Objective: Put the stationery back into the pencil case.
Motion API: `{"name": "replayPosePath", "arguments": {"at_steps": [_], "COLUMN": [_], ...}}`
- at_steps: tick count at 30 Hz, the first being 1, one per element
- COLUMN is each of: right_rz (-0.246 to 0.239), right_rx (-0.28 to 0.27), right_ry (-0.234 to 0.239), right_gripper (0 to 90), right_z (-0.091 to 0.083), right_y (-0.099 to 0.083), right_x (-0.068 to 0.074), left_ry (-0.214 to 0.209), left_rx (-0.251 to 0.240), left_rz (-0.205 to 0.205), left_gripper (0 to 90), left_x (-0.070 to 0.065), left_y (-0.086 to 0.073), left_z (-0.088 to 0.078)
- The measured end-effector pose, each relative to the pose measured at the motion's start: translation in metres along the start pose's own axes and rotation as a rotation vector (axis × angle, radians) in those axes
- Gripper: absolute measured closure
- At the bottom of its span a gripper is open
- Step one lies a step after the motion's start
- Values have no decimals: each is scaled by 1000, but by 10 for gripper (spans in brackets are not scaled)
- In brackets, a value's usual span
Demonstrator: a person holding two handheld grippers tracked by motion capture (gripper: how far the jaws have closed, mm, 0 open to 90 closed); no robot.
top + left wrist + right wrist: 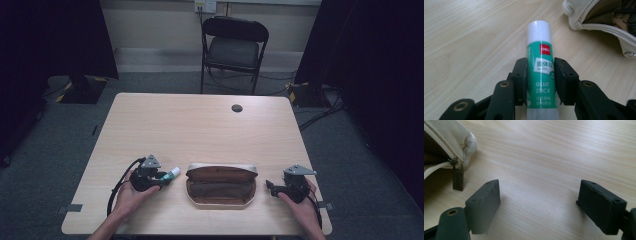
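A green glue stick with a white cap lies low over the wooden table, and my left gripper is shut on its body, both pads pressed against its sides. From above, the glue stick points toward the open pencil case, just left of it. The left gripper rests in the person's left hand. My right gripper sits right of the case, jaws wide apart with only bare table between them. The case's cream edge and zipper pull lie just beyond its left jaw.
The pencil case's open mouth is at the upper right of the left gripper view. A round cable hole sits at the table's far side, and a black folding chair stands behind the table.
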State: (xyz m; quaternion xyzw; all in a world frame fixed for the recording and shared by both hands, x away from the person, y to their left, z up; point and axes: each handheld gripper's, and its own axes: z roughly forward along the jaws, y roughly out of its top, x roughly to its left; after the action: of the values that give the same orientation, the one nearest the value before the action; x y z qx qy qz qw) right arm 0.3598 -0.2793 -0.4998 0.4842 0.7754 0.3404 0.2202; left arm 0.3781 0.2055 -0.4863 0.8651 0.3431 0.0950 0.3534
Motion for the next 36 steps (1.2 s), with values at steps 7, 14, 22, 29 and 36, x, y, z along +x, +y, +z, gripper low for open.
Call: {"name": "replayPosePath", "arguments": {"at_steps": [7,14,22,29,36], "right_rz": [0,-2,-4,-5,-6], "right_rx": [0,-1,1,1,1], "right_ry": [0,2,6,7,8], "right_gripper": [173,174,173,173,173], "right_z": [0,0,0,0,0], "right_y": [0,0,0,0,1], "right_x": [0,0,0,0,0], "left_ry": [14,-35,-60,-64,-83], "left_rx": [0,-16,-68,-133,-195], "left_rz": [9,-6,-12,-25,-31], "left_gripper": [660,660,660,660,660], "left_x": [-2,1,-2,-2,-3], "left_y": [0,-1,0,0,-1], "left_z": [0,-5,-15,-33,-48]}}
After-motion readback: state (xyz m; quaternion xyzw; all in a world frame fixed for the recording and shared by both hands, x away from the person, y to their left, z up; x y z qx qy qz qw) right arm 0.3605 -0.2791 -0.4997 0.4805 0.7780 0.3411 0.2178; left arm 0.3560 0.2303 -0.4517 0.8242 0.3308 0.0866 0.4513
